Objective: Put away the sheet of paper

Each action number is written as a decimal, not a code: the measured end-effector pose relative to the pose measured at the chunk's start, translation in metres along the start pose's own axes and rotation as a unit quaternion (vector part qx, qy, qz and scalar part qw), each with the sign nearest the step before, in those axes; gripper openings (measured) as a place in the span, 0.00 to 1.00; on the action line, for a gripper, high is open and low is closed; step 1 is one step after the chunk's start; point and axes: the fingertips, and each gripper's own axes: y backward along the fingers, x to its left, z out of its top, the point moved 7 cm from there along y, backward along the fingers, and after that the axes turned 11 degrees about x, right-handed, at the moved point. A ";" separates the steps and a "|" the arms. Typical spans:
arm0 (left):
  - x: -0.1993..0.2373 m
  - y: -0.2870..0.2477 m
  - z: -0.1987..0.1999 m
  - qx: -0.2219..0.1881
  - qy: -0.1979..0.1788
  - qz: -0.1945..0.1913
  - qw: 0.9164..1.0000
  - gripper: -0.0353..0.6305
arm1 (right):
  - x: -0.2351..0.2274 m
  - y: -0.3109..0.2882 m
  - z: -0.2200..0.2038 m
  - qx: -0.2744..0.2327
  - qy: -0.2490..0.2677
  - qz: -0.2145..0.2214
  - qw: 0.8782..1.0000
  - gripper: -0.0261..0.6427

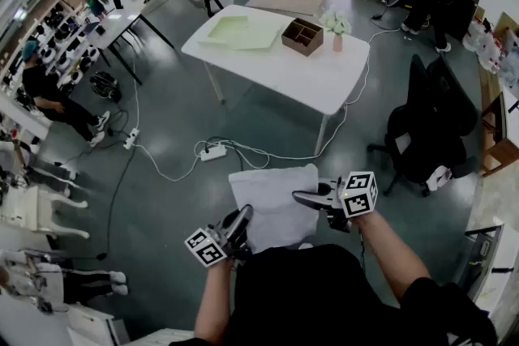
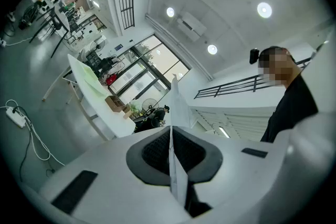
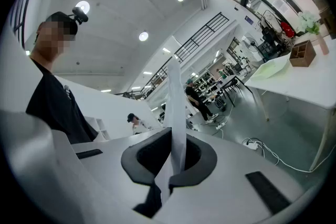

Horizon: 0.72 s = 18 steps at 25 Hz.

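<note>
A white sheet of paper (image 1: 272, 202) hangs flat in front of me, well short of the table, held by both grippers. My left gripper (image 1: 242, 216) is shut on its near left edge. My right gripper (image 1: 302, 197) is shut on its right edge. In the left gripper view the sheet of paper (image 2: 175, 113) stands edge-on, pinched between the dark pads (image 2: 152, 152). The right gripper view shows the sheet of paper (image 3: 176, 107) clamped the same way between its pads (image 3: 144, 157). The white table (image 1: 324, 81) stands ahead, some way off.
On the table lie a pale green folder (image 1: 243, 32), a brown wooden organiser (image 1: 302, 36) and a small vase of flowers (image 1: 336, 27). A power strip and cables (image 1: 212, 151) trail on the floor. Black office chairs (image 1: 430, 126) stand right. People are at left and far right.
</note>
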 end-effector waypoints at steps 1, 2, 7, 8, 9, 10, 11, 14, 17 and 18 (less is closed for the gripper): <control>0.000 0.001 0.000 0.000 -0.001 0.001 1.000 0.06 | -0.001 -0.001 -0.001 0.000 -0.001 0.003 1.000 0.04; 0.001 0.001 0.000 -0.001 -0.002 0.003 1.000 0.06 | -0.002 -0.001 -0.002 0.001 -0.002 0.006 1.000 0.04; 0.005 0.004 0.007 -0.011 0.003 0.011 1.000 0.06 | -0.010 -0.010 0.003 0.009 -0.012 0.006 1.000 0.04; 0.006 0.006 0.009 -0.013 0.005 0.013 1.000 0.06 | -0.011 -0.013 0.006 0.013 -0.009 0.004 1.000 0.04; 0.008 0.007 0.011 -0.014 0.006 0.013 1.000 0.06 | -0.013 -0.016 0.008 0.018 -0.006 0.000 1.000 0.04; 0.011 0.007 0.013 -0.014 0.007 0.012 1.000 0.06 | -0.016 -0.018 0.011 0.022 -0.003 -0.004 1.000 0.04; 0.015 0.005 0.015 -0.014 0.009 0.010 1.000 0.06 | -0.020 -0.020 0.014 0.024 -0.002 -0.008 1.000 0.04; 0.029 0.000 0.021 -0.014 0.012 0.009 1.000 0.06 | -0.036 -0.025 0.020 0.026 -0.009 -0.016 0.999 0.04; 0.046 -0.001 0.032 -0.014 0.010 0.012 1.000 0.06 | -0.052 -0.035 0.029 0.029 -0.014 -0.015 0.999 0.04; 0.054 -0.001 0.036 -0.014 0.011 0.013 1.000 0.06 | -0.057 -0.040 0.033 0.031 -0.013 -0.015 0.999 0.04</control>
